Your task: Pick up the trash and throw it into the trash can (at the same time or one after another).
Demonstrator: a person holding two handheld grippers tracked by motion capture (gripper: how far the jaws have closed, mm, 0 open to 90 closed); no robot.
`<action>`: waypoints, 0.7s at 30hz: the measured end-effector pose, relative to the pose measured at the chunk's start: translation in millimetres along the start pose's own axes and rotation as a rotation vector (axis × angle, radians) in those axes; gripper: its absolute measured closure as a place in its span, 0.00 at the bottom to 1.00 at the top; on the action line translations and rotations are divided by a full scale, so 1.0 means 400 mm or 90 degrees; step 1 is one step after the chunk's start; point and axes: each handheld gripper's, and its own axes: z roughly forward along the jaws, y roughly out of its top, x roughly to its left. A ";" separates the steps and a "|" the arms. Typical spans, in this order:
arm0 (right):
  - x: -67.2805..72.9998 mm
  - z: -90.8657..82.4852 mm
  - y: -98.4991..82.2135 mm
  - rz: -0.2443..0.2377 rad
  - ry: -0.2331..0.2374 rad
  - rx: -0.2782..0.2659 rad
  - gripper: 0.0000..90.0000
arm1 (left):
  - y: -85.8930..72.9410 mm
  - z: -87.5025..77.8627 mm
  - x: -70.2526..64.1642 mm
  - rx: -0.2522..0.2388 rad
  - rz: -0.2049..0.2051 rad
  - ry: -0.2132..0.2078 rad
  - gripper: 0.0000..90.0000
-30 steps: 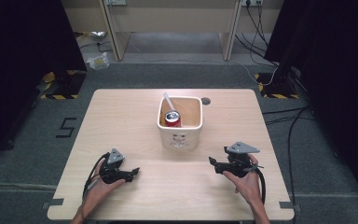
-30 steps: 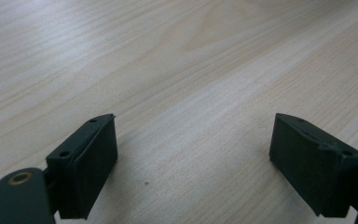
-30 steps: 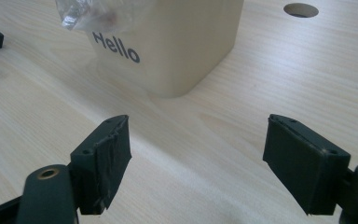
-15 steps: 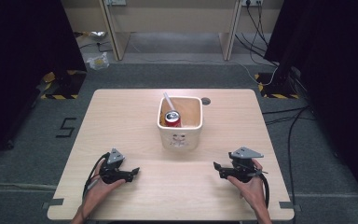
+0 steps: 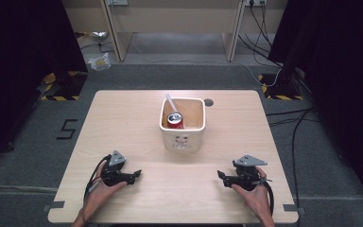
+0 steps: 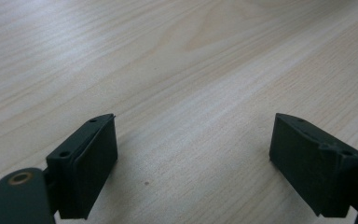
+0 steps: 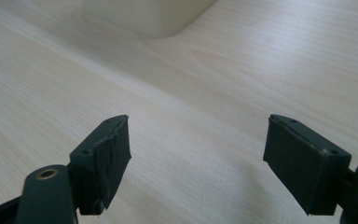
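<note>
High view: the white container (image 5: 183, 126) stands upright at the middle of the table (image 5: 123, 118), toward its far half. Inside it a red can (image 5: 175, 120) stands upright against the left wall, and a pale straw-like stick (image 5: 171, 102) leans toward the far left corner. Both hand-held grippers rest low over the near edge, well apart from the container and from each other.

The left hand-held gripper (image 5: 137, 173) lies at the near left, its jaws pointing rightward across the table; the container lies forward and to the right of it. The right hand-held gripper (image 5: 220, 176) lies at the near right, its jaws pointing leftward; the container lies forward and to the left of it. The two stand at roughly equal distance from the container, so neither hand has a clear advantage in reach.

In the left gripper view the left hand-held gripper (image 6: 193, 158) has its jaws spread wide with bare wood between them. In the right gripper view the right hand-held gripper (image 7: 198, 158) is likewise spread wide and empty, and the rounded base of the container (image 7: 154, 16) shows ahead at the top, slightly left of centre.

Judgement: the can's long axis is vertical, so a grasp calls for a descent from above into the container.
</note>
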 end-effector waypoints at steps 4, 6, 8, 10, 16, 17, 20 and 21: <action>0.002 0.001 -0.017 -0.004 -0.003 0.012 0.25 | 0.000 0.000 0.000 0.000 0.000 -0.001 0.16; 0.003 0.001 -0.025 -0.002 -0.003 0.013 0.25 | 0.000 0.000 0.000 0.000 0.000 -0.002 0.16; 0.003 0.000 -0.031 -0.003 -0.005 0.018 0.24 | 0.000 0.000 0.000 0.000 0.000 0.000 0.16; 0.004 0.000 -0.037 -0.005 -0.008 0.023 0.24 | 0.000 0.000 0.000 0.000 0.000 0.000 0.16; 0.012 0.000 -0.042 -0.020 -0.021 0.038 0.22 | 0.000 0.000 0.000 0.000 0.000 0.000 0.16; 0.015 0.000 -0.042 -0.022 -0.020 0.042 0.22 | 0.000 0.000 0.000 0.000 0.000 0.000 0.16; 0.017 0.001 -0.045 -0.030 -0.024 0.044 0.22 | 0.000 0.001 0.000 -0.001 -0.001 -0.001 0.16; 0.017 0.001 -0.046 -0.029 -0.024 0.045 0.22 | 0.000 0.000 0.000 0.000 -0.001 -0.001 0.16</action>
